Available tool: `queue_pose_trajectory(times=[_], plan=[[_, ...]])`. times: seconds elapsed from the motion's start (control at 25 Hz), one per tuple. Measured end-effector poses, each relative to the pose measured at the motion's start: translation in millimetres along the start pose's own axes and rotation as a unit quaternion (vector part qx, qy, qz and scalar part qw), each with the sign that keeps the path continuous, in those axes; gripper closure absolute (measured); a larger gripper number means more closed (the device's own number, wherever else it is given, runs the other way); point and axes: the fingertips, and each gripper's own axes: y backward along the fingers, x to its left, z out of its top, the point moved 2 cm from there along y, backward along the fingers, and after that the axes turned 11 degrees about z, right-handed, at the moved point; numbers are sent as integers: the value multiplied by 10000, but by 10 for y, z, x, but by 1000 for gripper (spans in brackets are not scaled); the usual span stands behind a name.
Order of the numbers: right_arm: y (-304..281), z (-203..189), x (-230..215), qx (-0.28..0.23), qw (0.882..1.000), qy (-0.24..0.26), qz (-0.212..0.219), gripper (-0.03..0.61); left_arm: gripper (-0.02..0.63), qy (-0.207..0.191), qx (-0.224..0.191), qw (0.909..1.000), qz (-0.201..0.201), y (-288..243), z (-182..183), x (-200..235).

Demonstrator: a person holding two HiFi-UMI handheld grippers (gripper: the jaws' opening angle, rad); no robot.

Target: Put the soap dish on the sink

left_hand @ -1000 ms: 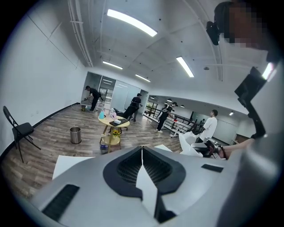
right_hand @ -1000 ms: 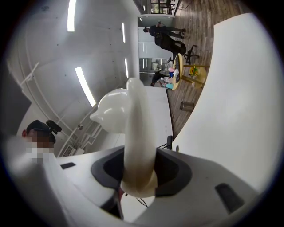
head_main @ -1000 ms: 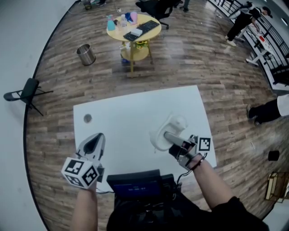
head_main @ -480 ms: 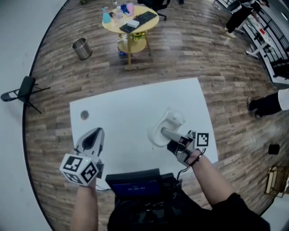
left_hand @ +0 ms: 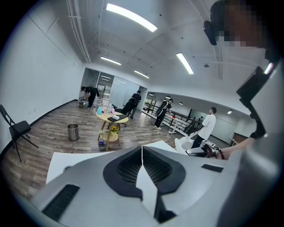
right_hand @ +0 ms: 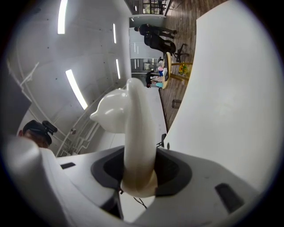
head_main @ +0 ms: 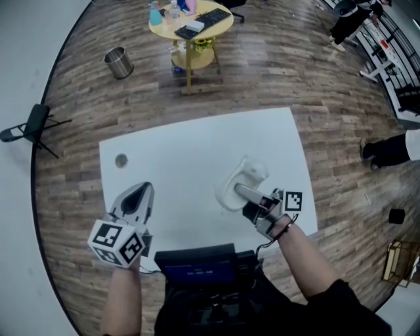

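Note:
A white soap dish (head_main: 240, 180) with a bulbous end hangs on edge just above the white table (head_main: 197, 144), right of middle. My right gripper (head_main: 244, 194) is shut on the dish's near rim; in the right gripper view the dish (right_hand: 133, 128) stands up between the pads of that gripper (right_hand: 138, 175). My left gripper (head_main: 140, 191) hovers over the table's front left, jaws shut with nothing between them, which the left gripper view confirms (left_hand: 142, 148). A small grey round disc (head_main: 121, 159) lies on the table's left side.
A black device (head_main: 197, 262) sits at the table's near edge between my arms. Beyond the table are a round yellow side table (head_main: 190, 20), a metal bin (head_main: 119, 62) and a black folding chair (head_main: 33, 125). People stand at the far right (head_main: 394, 151).
My right gripper has sunk slightly toward the table with the soap dish in it. The left gripper has kept its place.

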Motion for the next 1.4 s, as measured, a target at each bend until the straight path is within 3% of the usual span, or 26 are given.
queue_pose_trajectory(times=[0.44,1.4], plan=[[62,-102,-227,186,9994,5,-304,416,604,34,8,9999,-120,-84,-61,-77],[106,-130,-610,69,9983,-396,-416,416,604,-109,314,9992,-206,-321,-223,-151]])
